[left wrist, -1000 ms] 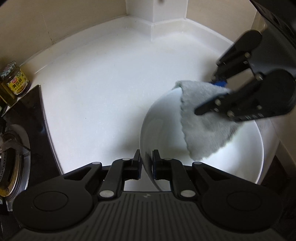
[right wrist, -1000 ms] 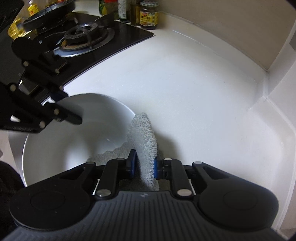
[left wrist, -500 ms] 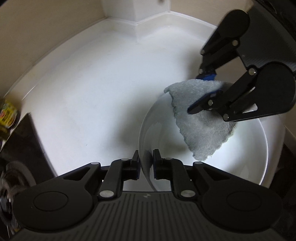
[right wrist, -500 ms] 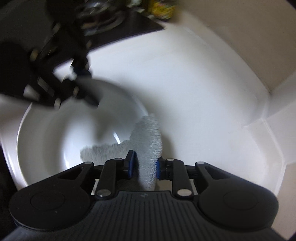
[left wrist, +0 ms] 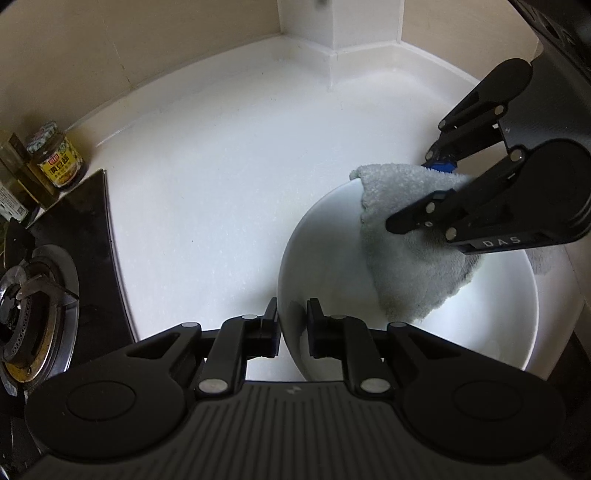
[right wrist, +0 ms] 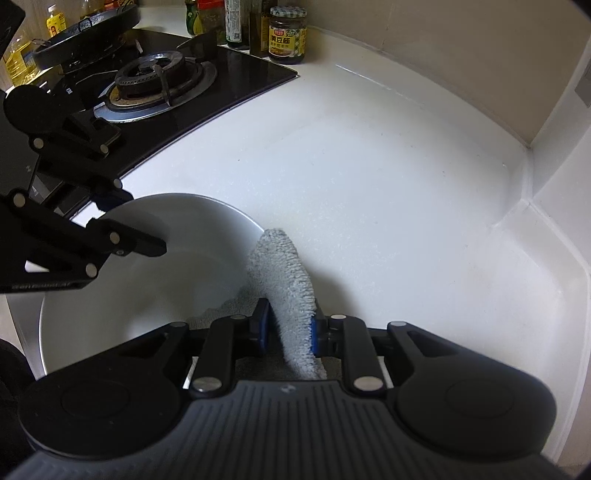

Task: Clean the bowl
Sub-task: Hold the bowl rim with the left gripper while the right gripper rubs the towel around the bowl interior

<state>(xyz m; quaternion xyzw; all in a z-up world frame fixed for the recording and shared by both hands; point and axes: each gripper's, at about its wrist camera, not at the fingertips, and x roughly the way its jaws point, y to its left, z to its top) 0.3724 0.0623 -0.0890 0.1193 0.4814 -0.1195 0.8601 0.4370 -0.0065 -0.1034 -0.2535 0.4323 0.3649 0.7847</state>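
Two hand-held grippers, left point(left wrist: 291, 319) clamping bowl point(left wrist: 498, 332) rim, right point(right wrist: 286, 328) pinching cloth point(right wrist: 284, 266)

The right gripper point(left wrist: 424, 195) covered part of the grey cloth point(left wrist: 406, 266), and the cloth hid the far wall of the bowl point(left wrist: 325, 236). In the right wrist view the bottles point(right wrist: 236, 22) behind the stove point(right wrist: 159, 79) were cut off at the top edge, their labels too small to read

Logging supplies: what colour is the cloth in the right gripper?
Light grey cloth, seen best in the left wrist view.
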